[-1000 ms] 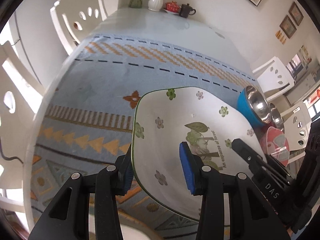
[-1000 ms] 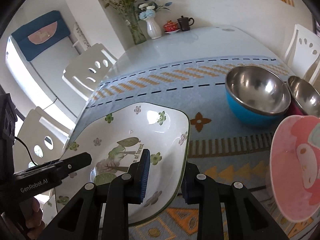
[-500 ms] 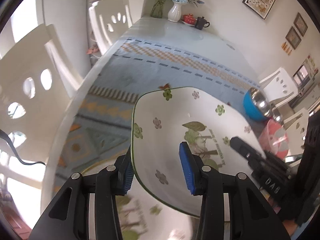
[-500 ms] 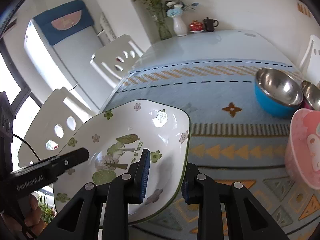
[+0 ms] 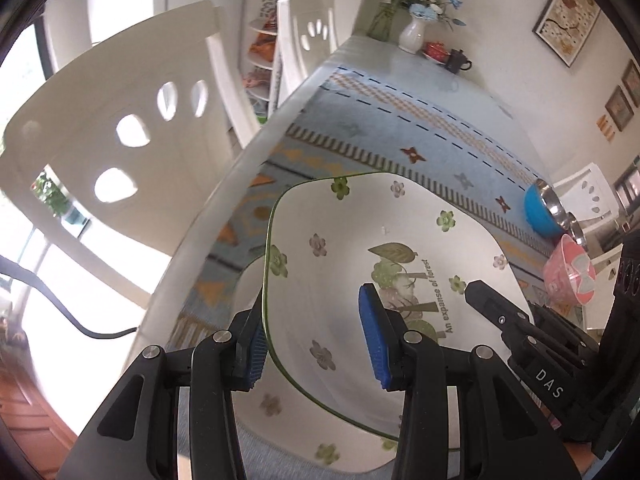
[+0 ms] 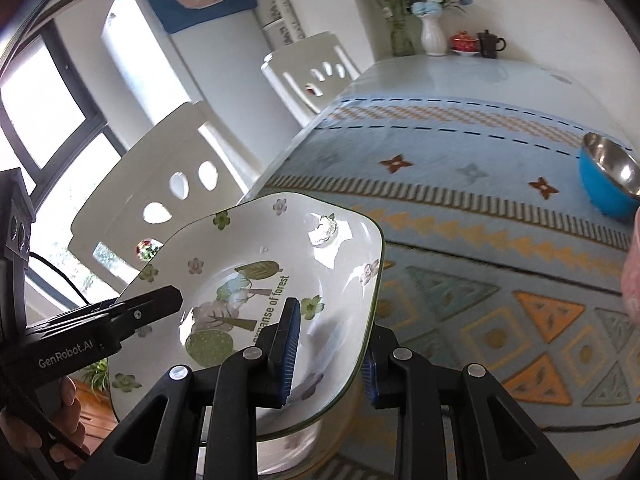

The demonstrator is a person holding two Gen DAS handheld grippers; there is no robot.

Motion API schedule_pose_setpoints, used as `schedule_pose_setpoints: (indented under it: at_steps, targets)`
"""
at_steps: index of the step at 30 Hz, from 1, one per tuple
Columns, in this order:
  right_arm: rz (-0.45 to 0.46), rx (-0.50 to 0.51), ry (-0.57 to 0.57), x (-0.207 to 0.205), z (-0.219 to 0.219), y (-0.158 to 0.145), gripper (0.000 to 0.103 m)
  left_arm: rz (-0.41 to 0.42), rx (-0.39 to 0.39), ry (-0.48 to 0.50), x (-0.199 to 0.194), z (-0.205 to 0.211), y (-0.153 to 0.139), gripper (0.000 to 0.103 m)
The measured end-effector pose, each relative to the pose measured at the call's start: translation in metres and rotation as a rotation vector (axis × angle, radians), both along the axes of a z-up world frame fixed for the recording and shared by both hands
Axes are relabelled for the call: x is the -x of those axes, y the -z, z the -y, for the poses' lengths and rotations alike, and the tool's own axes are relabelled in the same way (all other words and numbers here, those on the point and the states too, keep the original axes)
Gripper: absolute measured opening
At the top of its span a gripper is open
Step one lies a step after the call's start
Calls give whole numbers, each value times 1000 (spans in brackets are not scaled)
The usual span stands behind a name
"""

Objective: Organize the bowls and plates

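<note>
A square white plate (image 5: pixel 340 272) (image 6: pixel 280 248) with green flowers and a tree print hangs tilted above the table's near left corner, held from both sides. My left gripper (image 5: pixel 314 340) is shut on its left rim, one blue pad under the rim and one inside. On the opposite rim my right gripper (image 6: pixel 330 356) is shut the same way. Each gripper shows in the other's view: the right one (image 5: pixel 500 316), the left one (image 6: pixel 148 308). Under the held plate lies a second flowered plate (image 5: pixel 248 292), mostly hidden.
A steel bowl with a blue outside (image 5: pixel 540 212) (image 6: pixel 608 180) and a pink bowl (image 5: pixel 570 272) stand far right on the patterned blue mat (image 6: pixel 460 184). White chairs (image 5: pixel 120 128) (image 6: pixel 176 184) stand close along the table's left edge. A vase (image 6: pixel 434 36) and teapot (image 6: pixel 490 44) sit at the far end.
Both grippers have carried the plate leftward across the mat to the table's near left corner. The bowls have slid away to the right, and a second plate has come into view beneath.
</note>
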State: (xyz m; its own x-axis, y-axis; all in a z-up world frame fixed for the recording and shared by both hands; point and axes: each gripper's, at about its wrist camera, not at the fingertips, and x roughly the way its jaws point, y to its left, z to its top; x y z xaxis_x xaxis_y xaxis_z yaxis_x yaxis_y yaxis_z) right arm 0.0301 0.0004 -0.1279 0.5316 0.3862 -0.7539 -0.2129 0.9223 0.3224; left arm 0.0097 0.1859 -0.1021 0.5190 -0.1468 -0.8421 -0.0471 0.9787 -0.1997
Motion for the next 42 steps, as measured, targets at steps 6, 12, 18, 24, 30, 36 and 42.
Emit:
schedule_pose_setpoints:
  at_steps: [6,12,18,24,30,36,42]
  targets:
    - [-12,-6,-21,10,-12,5,26,-17,1,-8,15,-6,6,38]
    - [-19,-1,-24,18,-15,7,26,-32,10,-14,28,-10,12,38]
    - [-32,4,-30,27,-17,11,26,-39,6,-15,34,-12,16,38]
    - [-51,5,-39,33,-21,17,26,-57,4,-22,39,-15,21,38]
    - [-63,15,-43,34,-24,20,26,-75,3,-21,42,-15,28,38]
    - [-65,25,-44,36,-25,22,26,-77,9,-21,44,-16,30,38]
    - [-70,30,-52,37,-26,23,26,-66,16,-27,43,-17,30,38]
